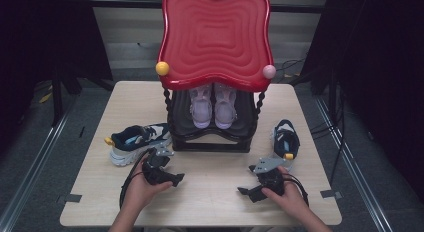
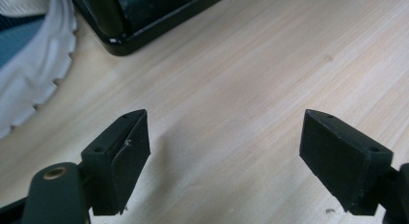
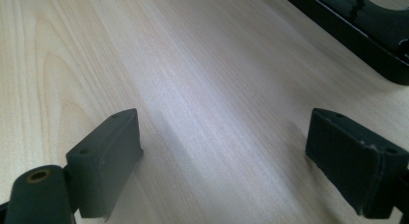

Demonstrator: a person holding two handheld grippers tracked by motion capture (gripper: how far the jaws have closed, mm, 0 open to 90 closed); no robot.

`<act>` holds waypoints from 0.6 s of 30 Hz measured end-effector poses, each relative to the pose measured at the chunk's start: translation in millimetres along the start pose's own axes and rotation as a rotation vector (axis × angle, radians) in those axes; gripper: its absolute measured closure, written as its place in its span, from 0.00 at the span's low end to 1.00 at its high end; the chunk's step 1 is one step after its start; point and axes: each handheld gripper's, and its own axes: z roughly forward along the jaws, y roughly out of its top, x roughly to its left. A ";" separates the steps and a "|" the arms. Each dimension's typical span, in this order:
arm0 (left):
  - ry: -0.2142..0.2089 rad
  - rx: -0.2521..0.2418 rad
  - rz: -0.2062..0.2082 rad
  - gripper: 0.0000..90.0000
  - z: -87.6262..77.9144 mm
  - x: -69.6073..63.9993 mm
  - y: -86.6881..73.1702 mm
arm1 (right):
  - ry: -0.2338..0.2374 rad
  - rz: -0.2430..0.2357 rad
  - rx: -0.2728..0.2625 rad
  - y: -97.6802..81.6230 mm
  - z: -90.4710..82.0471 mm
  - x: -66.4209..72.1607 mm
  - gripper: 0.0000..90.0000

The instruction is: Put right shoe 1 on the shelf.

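Take the black two-tier shoe rack [image 1: 212, 137] with the glossy red wavy top as your landmark: it stands at the middle of the pale wooden table [image 1: 210, 202], and a pair of pink sneakers [image 1: 212, 109] already sits side by side on its lower shelf, toes toward you. Two shoes remain outside it. The navy, white and teal sneaker with the thick white sole [image 1: 137, 142] lies just left of the rack's base, toe pointing away from the rack. Its navy mate [image 1: 286, 139] lies just right of the rack, heel toward you.

Your left gripper [image 1: 172, 178] is in front of the rack's left corner, close beside the left sneaker. In the left gripper view its jaws stand wide apart with nothing but bare table between them, and the sneaker's serrated white sole [image 2: 29, 84] and the rack's black corner [image 2: 120, 40] lie ahead. Your right gripper [image 1: 245, 191] rests in front of the rack's right half, jaws likewise spread and empty over bare wood. Both look poised for a pickup, probably the left sneaker first, since it's nearest.
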 end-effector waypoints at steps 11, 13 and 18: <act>0.046 -0.055 0.009 0.20 -30.3 18.8 10.7 | 0.001 0.000 -0.001 -0.1 0.1 0.1 0.13; 0.060 -0.069 0.017 0.21 -35.4 24.0 12.4 | -0.001 0.000 0.000 -0.1 0.0 0.1 0.13; 0.100 -0.096 0.005 0.21 -47.3 37.0 16.1 | 0.000 0.000 0.000 -0.1 0.0 0.1 0.13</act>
